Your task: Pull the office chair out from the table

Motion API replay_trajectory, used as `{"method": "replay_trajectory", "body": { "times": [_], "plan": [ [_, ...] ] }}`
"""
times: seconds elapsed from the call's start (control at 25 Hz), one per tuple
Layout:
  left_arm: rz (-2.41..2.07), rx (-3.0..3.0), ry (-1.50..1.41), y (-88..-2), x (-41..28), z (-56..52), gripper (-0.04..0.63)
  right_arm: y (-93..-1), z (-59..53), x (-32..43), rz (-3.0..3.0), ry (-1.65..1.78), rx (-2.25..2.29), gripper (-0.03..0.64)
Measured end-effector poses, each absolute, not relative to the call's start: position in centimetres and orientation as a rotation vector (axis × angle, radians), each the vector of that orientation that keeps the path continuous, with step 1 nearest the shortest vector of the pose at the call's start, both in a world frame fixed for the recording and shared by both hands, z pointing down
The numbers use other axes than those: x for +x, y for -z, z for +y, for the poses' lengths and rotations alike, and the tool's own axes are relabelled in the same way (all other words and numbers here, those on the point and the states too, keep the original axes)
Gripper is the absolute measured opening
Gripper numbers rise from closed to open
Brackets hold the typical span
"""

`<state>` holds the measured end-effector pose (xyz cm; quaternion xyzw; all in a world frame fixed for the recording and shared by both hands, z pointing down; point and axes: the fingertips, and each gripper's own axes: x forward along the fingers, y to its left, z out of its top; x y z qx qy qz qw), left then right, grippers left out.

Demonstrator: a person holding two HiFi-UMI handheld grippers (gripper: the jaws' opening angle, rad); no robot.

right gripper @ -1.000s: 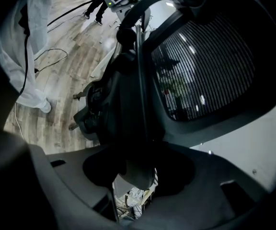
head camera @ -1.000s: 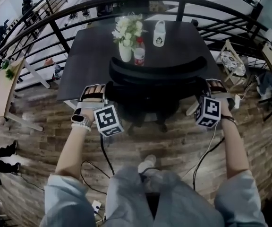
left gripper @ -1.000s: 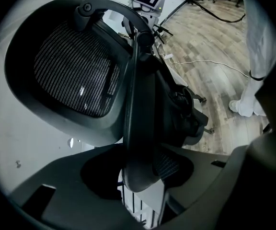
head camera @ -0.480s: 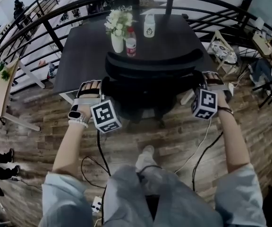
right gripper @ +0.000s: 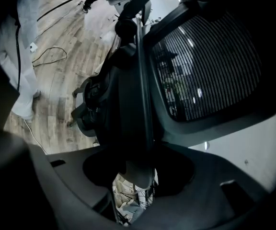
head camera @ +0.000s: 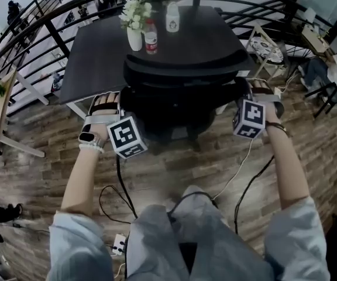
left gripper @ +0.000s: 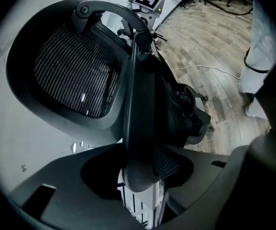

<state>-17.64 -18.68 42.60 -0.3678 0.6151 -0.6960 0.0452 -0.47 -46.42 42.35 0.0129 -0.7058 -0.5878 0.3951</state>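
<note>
In the head view the black office chair (head camera: 180, 81) stands at the near edge of the dark table (head camera: 95, 63), its curved backrest towards me. My left gripper (head camera: 111, 107) is at the chair's left armrest, and my right gripper (head camera: 257, 92) is at the right armrest. The left gripper view has the left armrest (left gripper: 137, 128) running between the jaws of the left gripper (left gripper: 138, 178), which close on it, with the mesh backrest (left gripper: 73, 75) behind. Seen from the right gripper view, the right gripper (right gripper: 139, 176) grips the right armrest (right gripper: 140, 123) the same way.
A vase of flowers (head camera: 133, 25), a red-labelled bottle (head camera: 151, 41) and a white bottle (head camera: 172, 17) stand on the table's far side. A black railing (head camera: 40, 22) curves behind it. Cables (head camera: 119, 195) and a power strip (head camera: 119, 244) lie on the wooden floor by my feet.
The chair has rolled back from the table towards me, and both grippers have come back with it, still on the armrests. More of the seat stands out from under the tabletop.
</note>
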Motion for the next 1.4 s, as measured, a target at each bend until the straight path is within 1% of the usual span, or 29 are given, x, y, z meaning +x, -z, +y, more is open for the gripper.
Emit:
{"method": "replay_trajectory", "body": {
  "times": [0.56, 1.08, 1.4],
  "plan": [
    [1.901, -1.087, 2.173, -42.9, -11.4, -16.2, 0.199, -42.8, -44.1, 6.5, -1.828, 1.523, -0.009, 0.187],
    [1.958, -1.022, 2.223, -43.0, -2.5, -12.2, 0.204, -42.7, -39.8, 16.0, -1.901, 1.577, -0.074, 0.186],
    [2.008, -0.987, 2.248, -43.2, 3.8, -9.4, 0.204, -43.1, -38.3, 20.4, -1.937, 1.620, -0.120, 0.186]
  ]
}}
